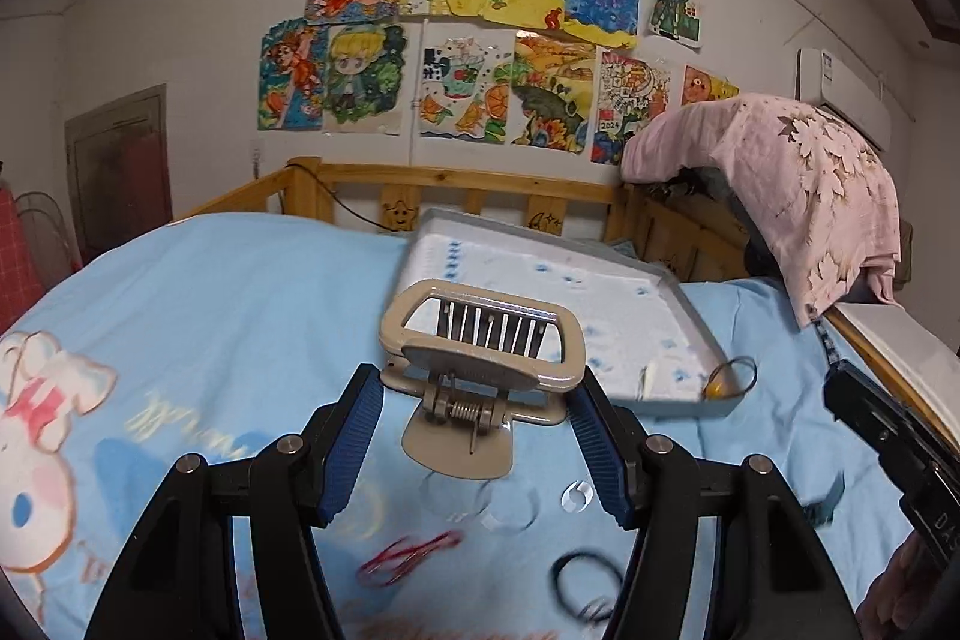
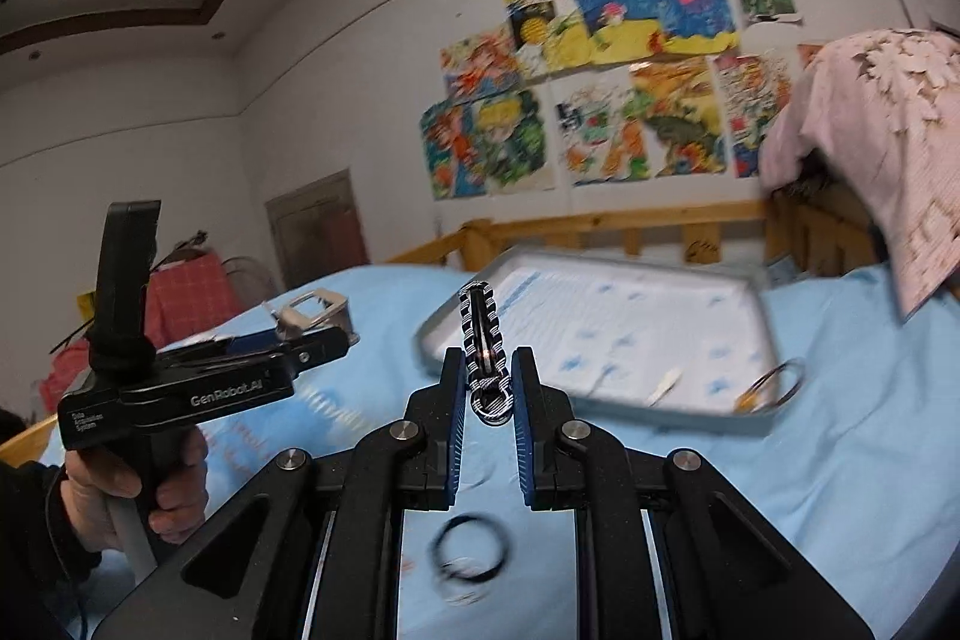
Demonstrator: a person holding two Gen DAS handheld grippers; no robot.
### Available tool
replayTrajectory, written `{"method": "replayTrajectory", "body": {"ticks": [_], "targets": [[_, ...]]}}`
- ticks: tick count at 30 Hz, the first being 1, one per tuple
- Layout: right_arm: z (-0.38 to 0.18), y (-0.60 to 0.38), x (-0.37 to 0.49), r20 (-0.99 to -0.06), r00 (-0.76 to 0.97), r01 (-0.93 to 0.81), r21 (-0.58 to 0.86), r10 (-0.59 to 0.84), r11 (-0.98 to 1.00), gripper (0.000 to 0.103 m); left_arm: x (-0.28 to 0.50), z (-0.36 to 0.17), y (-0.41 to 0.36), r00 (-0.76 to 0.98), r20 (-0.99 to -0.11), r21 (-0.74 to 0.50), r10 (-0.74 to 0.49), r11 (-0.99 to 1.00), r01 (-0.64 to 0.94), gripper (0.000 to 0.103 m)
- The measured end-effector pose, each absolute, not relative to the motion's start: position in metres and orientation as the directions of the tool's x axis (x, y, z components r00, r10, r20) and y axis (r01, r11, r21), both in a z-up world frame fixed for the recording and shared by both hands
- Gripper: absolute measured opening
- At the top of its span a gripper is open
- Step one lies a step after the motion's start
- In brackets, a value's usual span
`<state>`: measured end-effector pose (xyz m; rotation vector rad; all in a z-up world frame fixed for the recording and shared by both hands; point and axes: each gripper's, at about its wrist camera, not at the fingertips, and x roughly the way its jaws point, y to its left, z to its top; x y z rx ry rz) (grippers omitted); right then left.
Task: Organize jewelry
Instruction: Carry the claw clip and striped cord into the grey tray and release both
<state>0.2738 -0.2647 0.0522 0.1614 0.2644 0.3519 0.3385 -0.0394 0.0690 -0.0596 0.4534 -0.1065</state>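
Above a blue bedsheet point(image 1: 240, 280): left gripper point(image 1: 477, 400) clamped on beige claw clip point(image 1: 480, 358); right gripper point(image 2: 489, 388) pinching striped hair clip point(image 2: 483, 340); gray tray point(image 2: 600, 400) far right, black hair ties point(image 2: 471, 550) near.

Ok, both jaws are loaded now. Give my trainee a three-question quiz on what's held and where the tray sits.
1. True or false: the left gripper holds a beige claw clip.
2. The right gripper grips: A) a red band, B) a black-and-white striped clip, C) nothing.
3. Fill in: the tray rests on the ____ bedspread.

Key: 1 true; 2 B; 3 blue.
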Motion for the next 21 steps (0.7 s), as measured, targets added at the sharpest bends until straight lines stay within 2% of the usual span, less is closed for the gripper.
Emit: {"method": "replayTrajectory", "body": {"ticks": [3, 6, 12, 17, 21], "targets": [[0.051, -0.294, 0.289, -0.206, 0.93, -0.26, 0.221, 0.305, 0.94, 0.013, 0.361, 0.064, -0.065, 0.891, -0.445, -0.045, -0.091, 0.996, 0.079, 0.061], [0.048, -0.318, 0.307, -0.212, 0.946, -0.199, 0.224, 0.247, 0.954, 0.013, 0.386, 0.056, -0.081, 0.878, -0.468, -0.068, -0.098, 0.995, 0.075, 0.061], [0.029, -0.36, 0.366, -0.313, 0.924, -0.134, 0.276, 0.221, 0.952, 0.013, 0.43, 0.038, -0.106, 0.857, -0.505, -0.083, -0.1, 0.994, 0.067, 0.061], [0.006, -0.356, 0.407, -0.391, 0.889, -0.153, 0.237, 0.239, 0.959, 0.013, 0.455, 0.01, -0.12, 0.834, -0.546, -0.03, -0.083, 0.996, 0.079, 0.061], [-0.016, -0.351, 0.431, -0.434, 0.862, -0.167, 0.246, 0.262, 0.955, 0.013, 0.471, -0.004, -0.118, 0.819, -0.568, -0.046, -0.076, 0.997, 0.06, 0.061]]}}
